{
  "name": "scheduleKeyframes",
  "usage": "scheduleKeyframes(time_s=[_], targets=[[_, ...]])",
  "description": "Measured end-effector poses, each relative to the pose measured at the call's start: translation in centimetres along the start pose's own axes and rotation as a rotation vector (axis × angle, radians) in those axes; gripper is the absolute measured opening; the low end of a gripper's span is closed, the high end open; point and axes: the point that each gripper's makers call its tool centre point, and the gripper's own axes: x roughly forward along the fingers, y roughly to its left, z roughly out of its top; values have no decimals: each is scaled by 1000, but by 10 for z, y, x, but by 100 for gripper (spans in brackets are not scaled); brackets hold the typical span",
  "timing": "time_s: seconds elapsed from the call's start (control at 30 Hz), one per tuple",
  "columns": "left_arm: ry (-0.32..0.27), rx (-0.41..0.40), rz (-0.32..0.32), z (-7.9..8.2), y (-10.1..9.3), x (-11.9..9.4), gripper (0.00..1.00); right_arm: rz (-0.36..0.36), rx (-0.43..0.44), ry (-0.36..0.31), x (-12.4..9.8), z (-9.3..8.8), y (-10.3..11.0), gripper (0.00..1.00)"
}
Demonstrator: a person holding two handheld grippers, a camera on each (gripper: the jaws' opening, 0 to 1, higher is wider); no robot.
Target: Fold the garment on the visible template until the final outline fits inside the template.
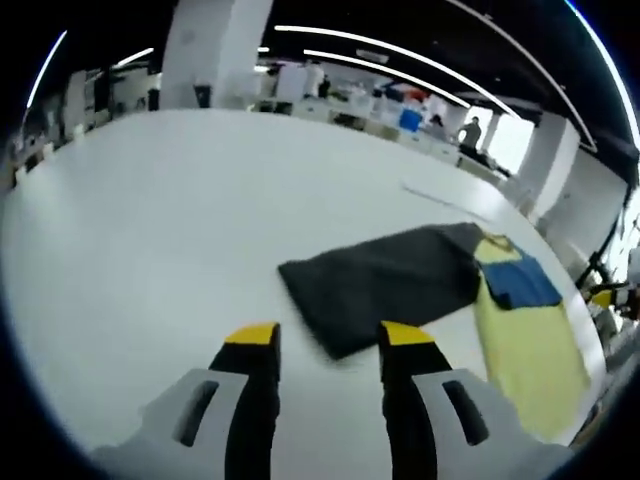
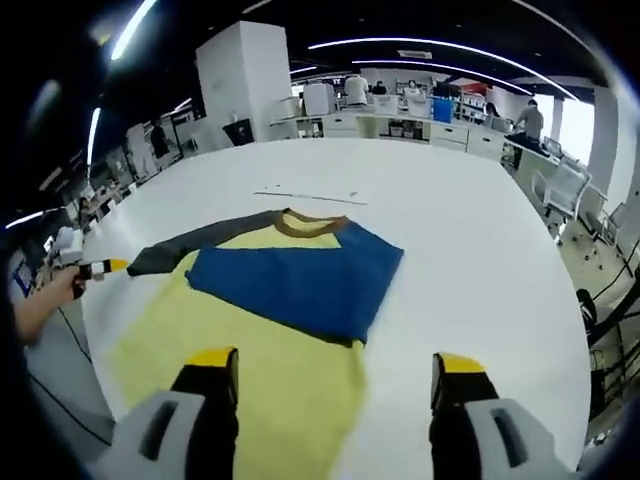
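Garment [image 2: 290, 290] lies flat on white tabletop [image 2: 470, 250]: yellow body, blue and dark grey sleeves folded across it. Right claw [image 2: 337, 372] wide open, empty, just short of garment hem. Left claw [image 1: 327, 337] part open, empty, by grey sleeve [image 1: 385, 280].

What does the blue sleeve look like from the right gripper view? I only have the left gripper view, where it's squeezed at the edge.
Observer: The blue sleeve lies folded flat across the yellow body.
Operator: And the right gripper?
Observer: The right gripper is open above the yellow body's near end, holding nothing.
Operator: Where does my left gripper sit from there?
Observer: The left gripper is at the grey sleeve's cuff end, held by a hand; I cannot tell if it touches.
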Motion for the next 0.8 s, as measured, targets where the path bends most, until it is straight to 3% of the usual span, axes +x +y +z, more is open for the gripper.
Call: scheduleKeyframes(time_s=[0.3,0.53,0.7,0.8], targets=[[17,-14,10,-5,-13,-2,17,-14,0,-1,-9,-7,1,78],[47,-30,38,-11,-1,5,8,-29,-16,-3,-13,-9,0,78],[42,-60,62,-12,4,6,2,-30,-4,-11,-17,-10,2,77],[23,-33,78,-6,4,6,1,-29,-1,-12,-18,-11,3,77]])
